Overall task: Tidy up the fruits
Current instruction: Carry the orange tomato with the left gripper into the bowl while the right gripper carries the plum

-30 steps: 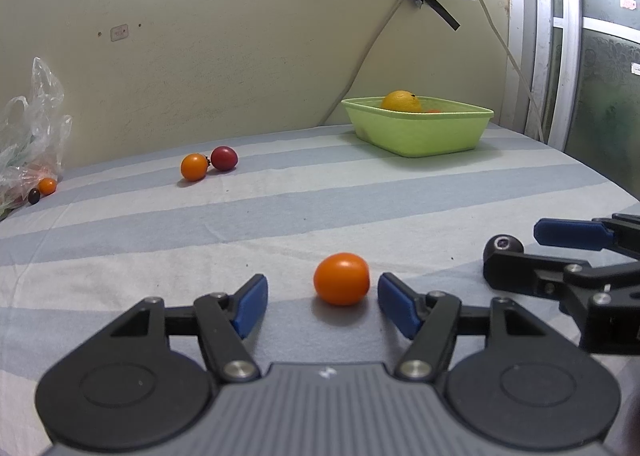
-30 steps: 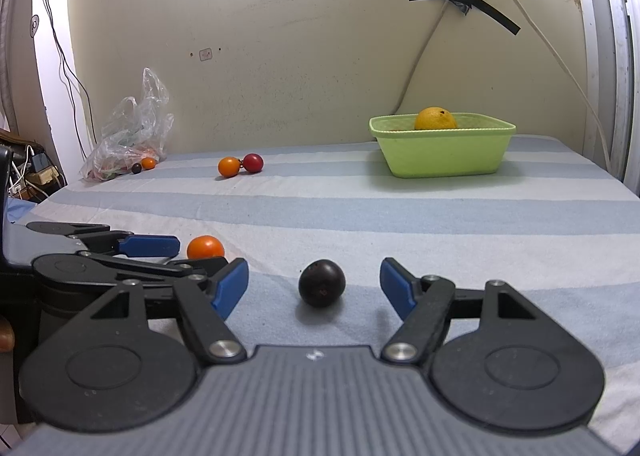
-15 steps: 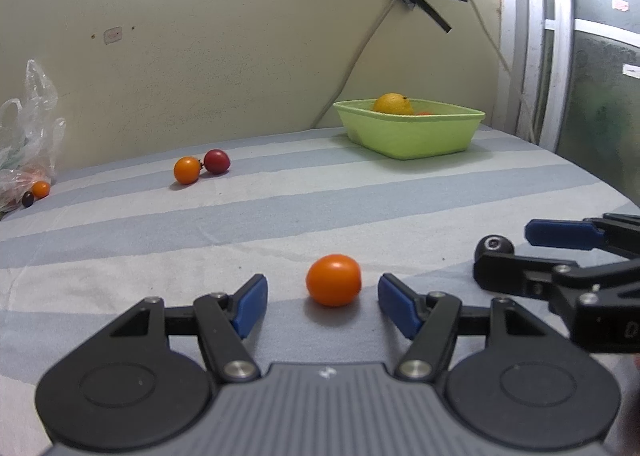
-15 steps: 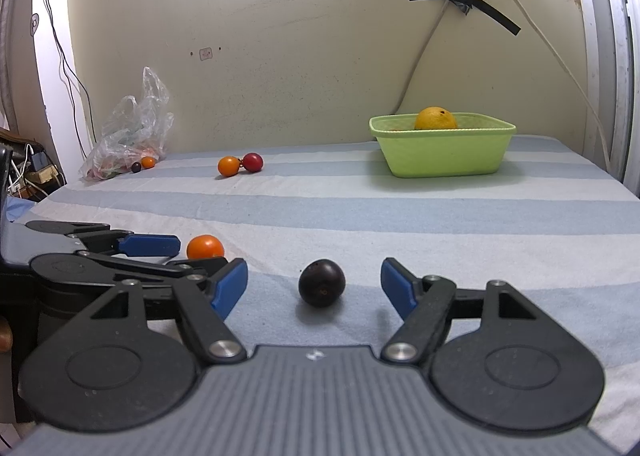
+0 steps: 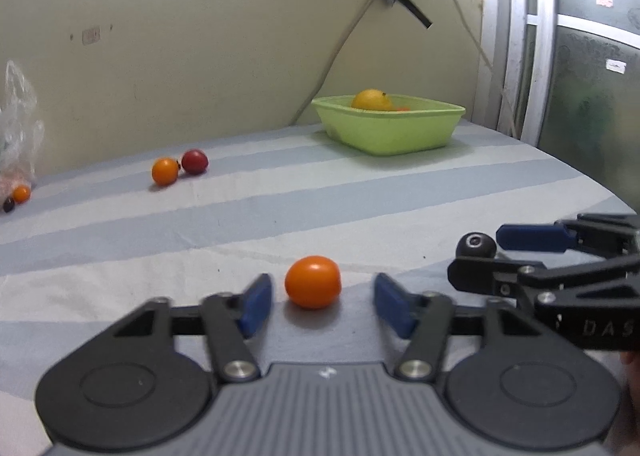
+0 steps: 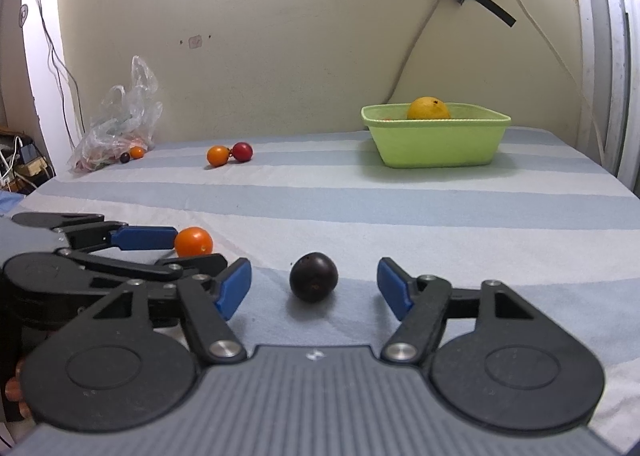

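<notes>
The left gripper (image 5: 322,306) sits low in the centre of the left wrist view, its jaws closing around an orange tomato (image 5: 313,281) that lies on the striped cloth (image 5: 360,208). Gaps show on both sides of the tomato, so the blue pads (image 5: 256,306) do not press on it.

The right gripper (image 6: 314,292) sits low in the centre of the right wrist view, its jaws closing either side of a dark plum (image 6: 313,282). Clear cloth shows between the plum and each pad; nothing is gripped.

In the right wrist view the left gripper enters from the lower left edge, with the orange tomato just at its tip. In the left wrist view the right gripper enters from the right edge, with the dark plum at its tip.

A green basin (image 6: 436,138) stands in the upper right of the right wrist view, near the wall, holding a yellow fruit (image 6: 428,108). A small reddish item beside it inside the basin is too hidden to identify.

Mid-left on the cloth, a second orange tomato (image 6: 217,156) touches a red fruit (image 6: 242,151). At the far left, a plastic bag (image 6: 120,124) lies against the wall, with a small orange fruit (image 6: 137,152) and a small dark fruit (image 6: 125,157) just in front.
</notes>
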Demonstrator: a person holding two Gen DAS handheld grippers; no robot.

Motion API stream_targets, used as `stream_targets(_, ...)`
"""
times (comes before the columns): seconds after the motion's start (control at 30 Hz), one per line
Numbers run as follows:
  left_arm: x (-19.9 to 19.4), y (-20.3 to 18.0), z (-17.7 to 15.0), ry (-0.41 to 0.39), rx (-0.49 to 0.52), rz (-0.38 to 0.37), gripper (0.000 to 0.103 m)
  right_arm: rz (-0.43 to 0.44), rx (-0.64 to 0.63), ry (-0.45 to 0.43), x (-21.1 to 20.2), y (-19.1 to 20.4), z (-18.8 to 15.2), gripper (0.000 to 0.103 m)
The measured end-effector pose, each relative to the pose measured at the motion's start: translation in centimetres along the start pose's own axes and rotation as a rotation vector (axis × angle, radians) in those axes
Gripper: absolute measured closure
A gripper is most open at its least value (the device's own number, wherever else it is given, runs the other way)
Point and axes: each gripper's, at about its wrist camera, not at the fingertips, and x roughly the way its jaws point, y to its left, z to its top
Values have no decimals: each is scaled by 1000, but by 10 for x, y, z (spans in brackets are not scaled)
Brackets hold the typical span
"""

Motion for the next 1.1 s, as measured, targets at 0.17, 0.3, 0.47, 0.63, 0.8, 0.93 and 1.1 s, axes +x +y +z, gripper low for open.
stream_targets(0.17, 6, -1, 8, 15, 28, -23, 73, -12, -53, 48, 10, 3, 4, 75)
stream_targets(0.3, 12, 1, 36, 4, 27, -88, 73, 36, -24, 46, 12, -11, 21, 75)
stream_targets(0.47, 40, -2, 103, -23, 30, -200, 72, -18, -25, -55, 27, -40, 70, 75)
stream_targets(0.63, 105, -7, 160, 25, -6, -330, 72, -115, 11, -123, 66, -79, 104, 74)
stream_targets(0.8, 156, -8, 175, 69, -50, -351, 71, -148, 72, -122, 99, -109, 108, 74)
stream_targets(0.93, 173, -6, 170, 87, -45, -333, 55, -183, 67, -114, 106, -114, 101, 72)
stream_targets(1.1, 150, 7, 169, 33, -58, -345, 54, -214, 119, -185, 95, -123, 104, 55)
